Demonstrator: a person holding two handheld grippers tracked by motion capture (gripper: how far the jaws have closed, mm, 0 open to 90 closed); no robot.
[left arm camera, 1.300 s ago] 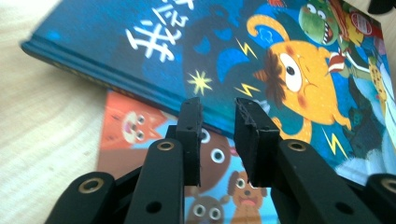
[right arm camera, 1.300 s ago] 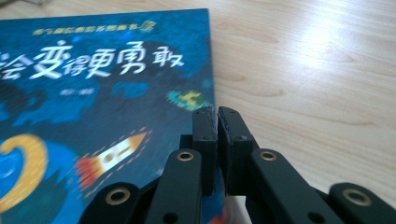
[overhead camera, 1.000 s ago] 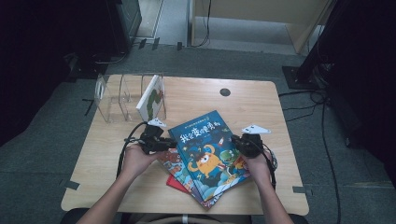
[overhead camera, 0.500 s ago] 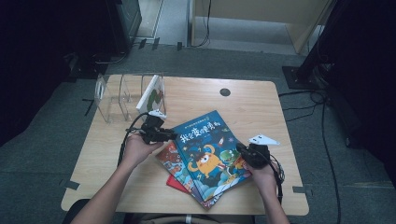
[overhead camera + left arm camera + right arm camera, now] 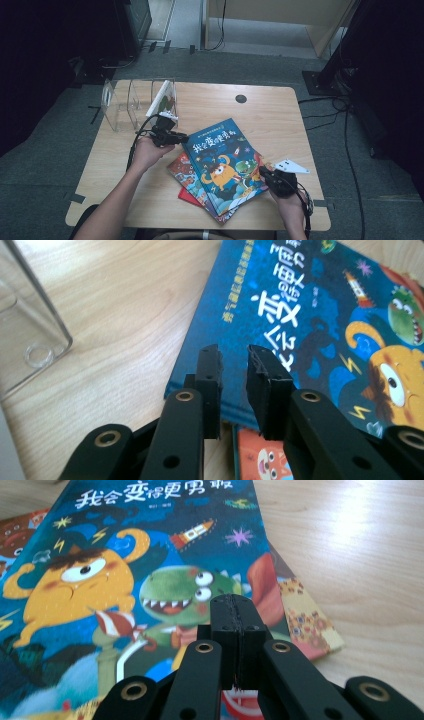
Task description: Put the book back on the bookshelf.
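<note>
A blue picture book tops a fanned stack of books at lower centre of the wooden table. The left gripper hovers at the book's upper-left corner, jaws just narrowed to a small gap (nothing between them). The right gripper, at its lower-right edge, is fully closed, empty. A clear rack stands upper left.

Soft overhead light brightens my desk amid dark surroundings; my close views blur near the jaws.
</note>
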